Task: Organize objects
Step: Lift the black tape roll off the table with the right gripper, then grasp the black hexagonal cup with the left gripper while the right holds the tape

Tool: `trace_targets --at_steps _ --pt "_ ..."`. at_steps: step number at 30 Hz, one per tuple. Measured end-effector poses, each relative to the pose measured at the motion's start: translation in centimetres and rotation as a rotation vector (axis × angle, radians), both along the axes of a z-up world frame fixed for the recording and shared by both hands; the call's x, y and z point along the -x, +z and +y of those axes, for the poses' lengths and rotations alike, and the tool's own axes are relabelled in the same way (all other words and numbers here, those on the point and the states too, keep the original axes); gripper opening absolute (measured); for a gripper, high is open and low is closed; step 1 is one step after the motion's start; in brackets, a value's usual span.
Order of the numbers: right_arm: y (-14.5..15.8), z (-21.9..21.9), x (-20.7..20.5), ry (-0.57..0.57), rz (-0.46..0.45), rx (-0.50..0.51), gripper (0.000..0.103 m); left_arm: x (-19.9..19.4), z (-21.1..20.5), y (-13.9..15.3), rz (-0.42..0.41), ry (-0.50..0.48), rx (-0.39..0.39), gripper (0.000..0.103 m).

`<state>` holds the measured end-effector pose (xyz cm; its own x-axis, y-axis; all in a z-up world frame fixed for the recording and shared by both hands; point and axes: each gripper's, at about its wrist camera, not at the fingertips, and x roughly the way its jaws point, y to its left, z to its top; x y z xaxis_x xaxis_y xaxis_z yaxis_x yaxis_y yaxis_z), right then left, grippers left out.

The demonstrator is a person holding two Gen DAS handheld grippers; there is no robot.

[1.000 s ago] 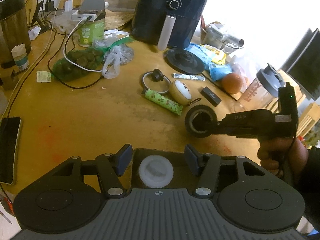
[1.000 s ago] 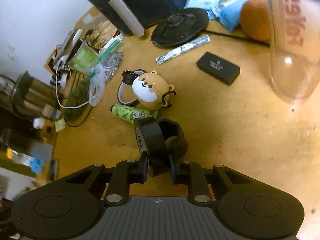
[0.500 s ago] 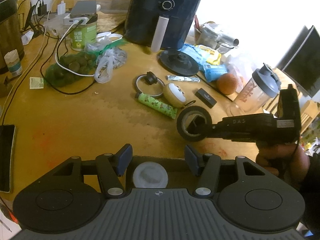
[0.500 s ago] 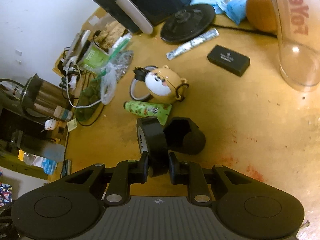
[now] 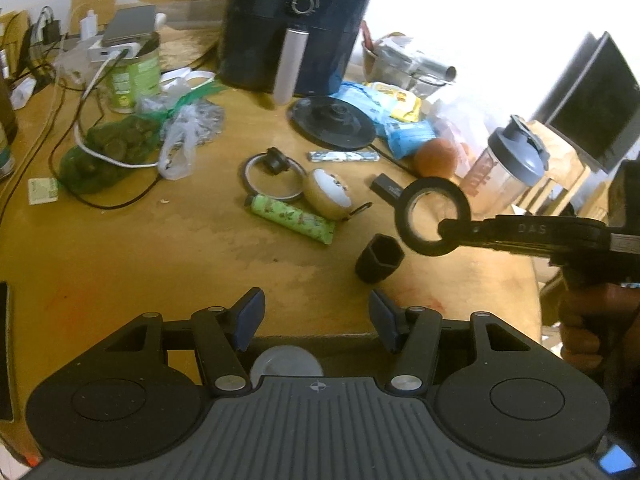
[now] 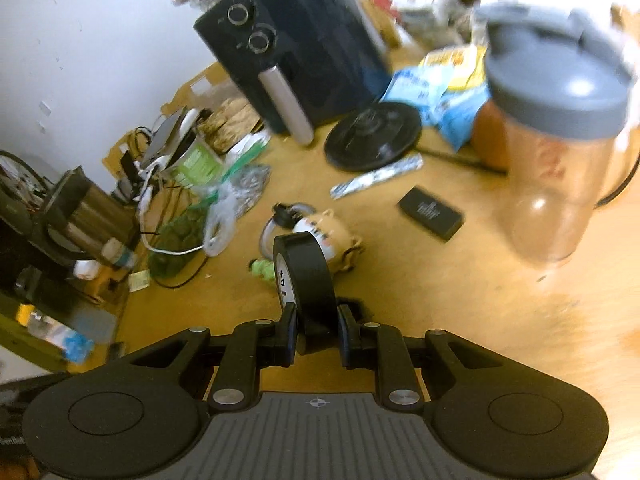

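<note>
While clamped tight between the two flat pads of the right gripper (image 6: 318,338), stands up on its edge in the air above the table (image 5: 120,248) — one roll of black tape (image 6: 306,276), smooth, shiny and round like a ring. Seen from the left wrist as a dark hoop (image 5: 434,216) with a wide hole, held at its lower rim. Below it, sitting on the wood, one small black cup (image 5: 380,258) with flat sides and an open top, dull and hard-looking. Held by a hand (image 5: 588,320) at the right edge of that view.

Left gripper (image 5: 316,320): blue pads set well apart, about half open, gripping nothing, with one round whitish lid (image 5: 286,362) low between them.

Spread over the worn yellow wood: one green tube with a leafy print (image 5: 290,220), one round tan toy with a white face (image 5: 328,194), one thin metal ring with a black knob (image 5: 272,174), one flat black disc (image 5: 332,122), one small black box (image 6: 432,213), one orange (image 5: 436,158), one clear plastic bottle with a grey lid (image 6: 554,152), one long shiny packet (image 5: 344,156), one big dark fryer with two dials (image 5: 298,24) and a silver handle, one green can (image 5: 134,72), one crinkly clear bag (image 5: 188,140).
</note>
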<state>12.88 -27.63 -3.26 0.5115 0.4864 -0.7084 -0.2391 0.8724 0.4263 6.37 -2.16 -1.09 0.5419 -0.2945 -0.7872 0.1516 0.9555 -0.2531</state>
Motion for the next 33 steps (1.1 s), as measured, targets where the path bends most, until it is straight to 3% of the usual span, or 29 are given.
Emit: trace_targets --at_steps 5,13,33 --pt "0.5 -0.6 0.8 -0.014 -0.060 0.163 0.023 -0.8 -1.1 -0.2 0.001 -0.058 0.005 0.057" --pt "-3.6 -1.6 1.7 -0.016 0.006 0.337 0.023 -1.5 -2.4 -0.4 0.006 -0.137 0.007 0.057" --pt "-4.8 0.3 1.5 0.056 -0.043 0.369 0.020 -3.8 -4.4 -1.5 0.020 -0.234 -0.015 0.057"
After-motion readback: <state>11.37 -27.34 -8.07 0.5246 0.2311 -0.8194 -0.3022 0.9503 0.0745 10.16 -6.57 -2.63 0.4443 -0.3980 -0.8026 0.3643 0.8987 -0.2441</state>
